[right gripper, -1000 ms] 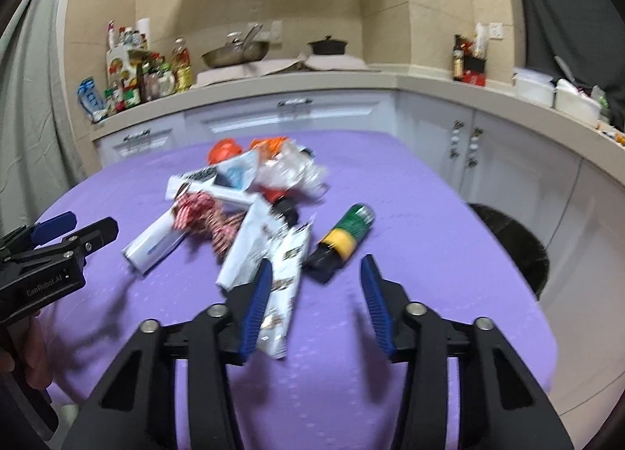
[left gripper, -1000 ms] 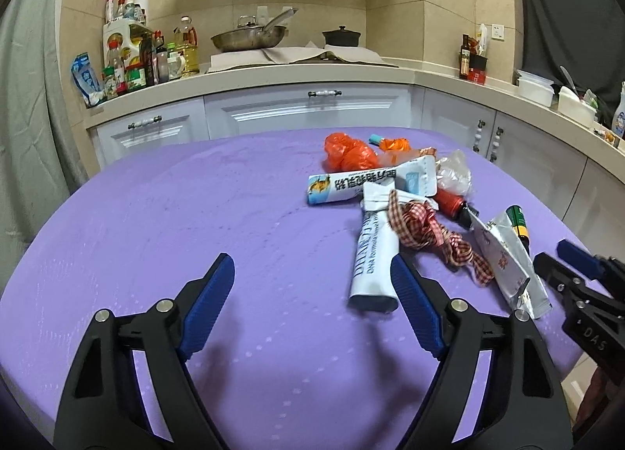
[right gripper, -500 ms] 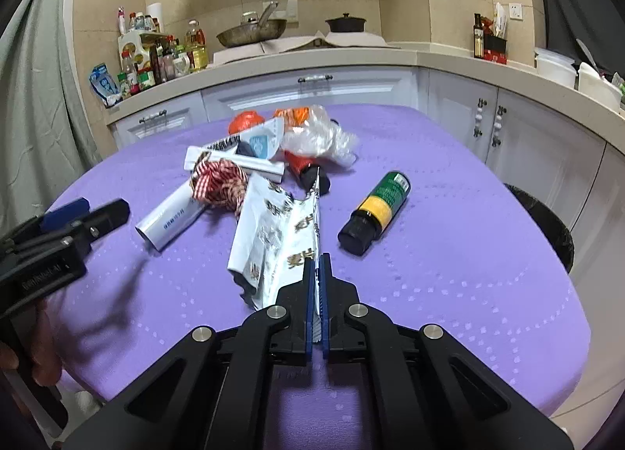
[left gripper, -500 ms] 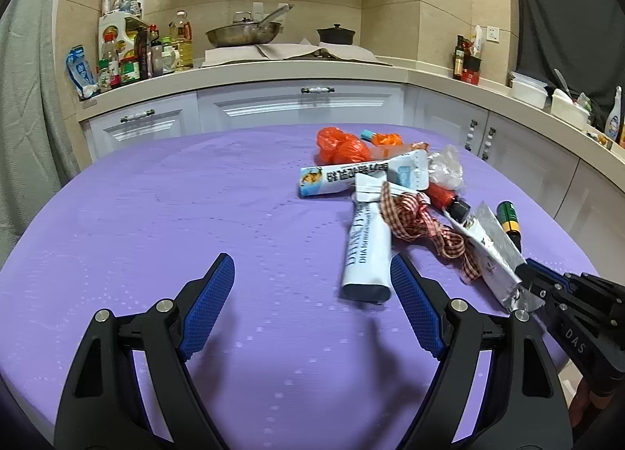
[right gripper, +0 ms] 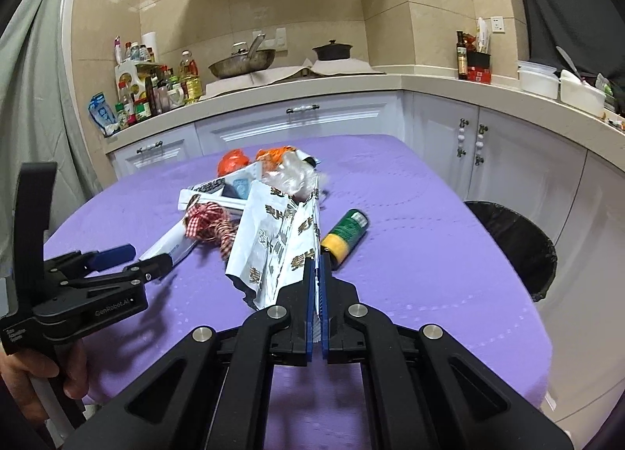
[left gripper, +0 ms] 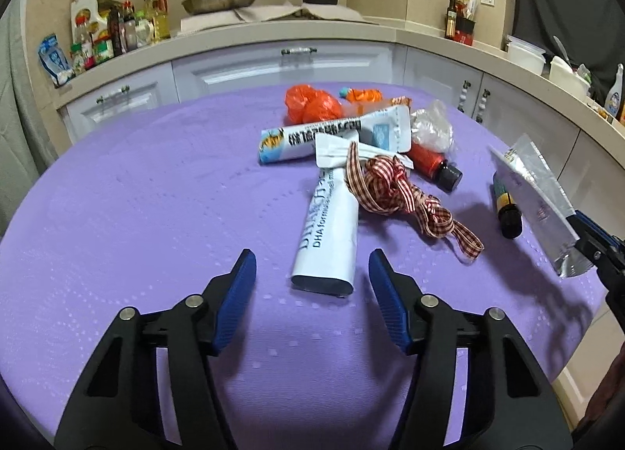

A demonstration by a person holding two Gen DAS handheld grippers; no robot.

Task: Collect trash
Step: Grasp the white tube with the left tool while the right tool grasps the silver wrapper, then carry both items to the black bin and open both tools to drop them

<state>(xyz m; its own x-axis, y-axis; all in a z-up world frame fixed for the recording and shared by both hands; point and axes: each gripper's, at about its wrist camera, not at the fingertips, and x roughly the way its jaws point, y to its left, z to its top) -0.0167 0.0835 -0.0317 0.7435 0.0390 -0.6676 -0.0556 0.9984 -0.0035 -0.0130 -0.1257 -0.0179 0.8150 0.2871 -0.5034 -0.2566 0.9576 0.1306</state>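
Trash lies heaped on the purple table [left gripper: 136, 196]. My left gripper [left gripper: 312, 256] hovers low with its jaws closing around the near end of a white tube [left gripper: 332, 223]; the pads do not touch it. My right gripper [right gripper: 316, 260] is shut on a corner of a white foil packet [right gripper: 273, 239], which hangs lifted off the table and is also seen at the right in the left wrist view, packet [left gripper: 535, 192]. A red checked ribbon [left gripper: 390, 184] drapes over the tube. A green and yellow bottle [right gripper: 345, 235] lies beside the packet.
Behind lie a second printed tube [left gripper: 336, 133], a red bottle [left gripper: 429, 161], orange bags [left gripper: 312, 106] and crumpled clear plastic [left gripper: 433, 125]. A black-lined bin [right gripper: 515, 243] stands off the table's right edge. Kitchen counters curve around the back.
The right gripper shut on the foil packet and raised it off the table. The left gripper moved forward to the white tube's end and its jaws narrowed.
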